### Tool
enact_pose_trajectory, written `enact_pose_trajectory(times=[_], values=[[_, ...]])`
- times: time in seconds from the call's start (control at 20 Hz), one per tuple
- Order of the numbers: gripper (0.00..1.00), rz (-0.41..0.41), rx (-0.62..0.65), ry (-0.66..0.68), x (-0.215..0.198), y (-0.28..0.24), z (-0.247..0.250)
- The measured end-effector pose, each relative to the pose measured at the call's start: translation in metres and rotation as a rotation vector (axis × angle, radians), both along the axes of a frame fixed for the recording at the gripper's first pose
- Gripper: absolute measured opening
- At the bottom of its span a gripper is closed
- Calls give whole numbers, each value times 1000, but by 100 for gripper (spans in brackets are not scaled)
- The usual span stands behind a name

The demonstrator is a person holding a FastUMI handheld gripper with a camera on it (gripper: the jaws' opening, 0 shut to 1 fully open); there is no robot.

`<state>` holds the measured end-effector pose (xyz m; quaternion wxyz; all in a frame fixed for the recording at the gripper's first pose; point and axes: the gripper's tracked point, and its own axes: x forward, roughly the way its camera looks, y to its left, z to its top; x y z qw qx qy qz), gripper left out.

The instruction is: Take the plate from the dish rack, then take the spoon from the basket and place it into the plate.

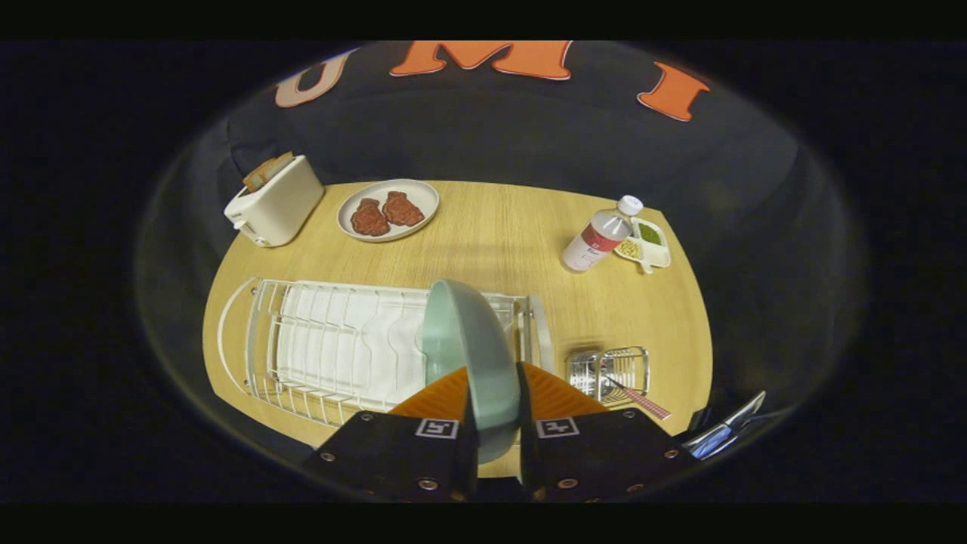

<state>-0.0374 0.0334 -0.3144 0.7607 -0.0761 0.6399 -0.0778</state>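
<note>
A pale green plate (468, 347) stands on edge between my two fingers, and my gripper (495, 393) is shut on its lower rim. The plate is held above the right end of the white wire dish rack (332, 347), which lies on the wooden table. To the right of the fingers sits a small wire basket (608, 370). A spoon (638, 399) with a red checked handle leans out of the basket toward the table's front edge.
On the far side of the wooden table (491, 234) stand a white toaster (276, 200) with bread, a plate with two pieces of meat (387, 209), a plastic bottle (598, 236) and a small divided dish (646, 243).
</note>
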Motion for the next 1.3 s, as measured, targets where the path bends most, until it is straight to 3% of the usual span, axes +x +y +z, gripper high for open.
enact_pose_trajectory(times=[0.35,0.6,0.95,1.3], values=[[20,-35,-13,-77,-4,-14,35],[20,-94,60,-132,-27,-29,68],[20,-191,169,-153,-91,-54,87],[20,-303,336,-104,-170,-52,68]])
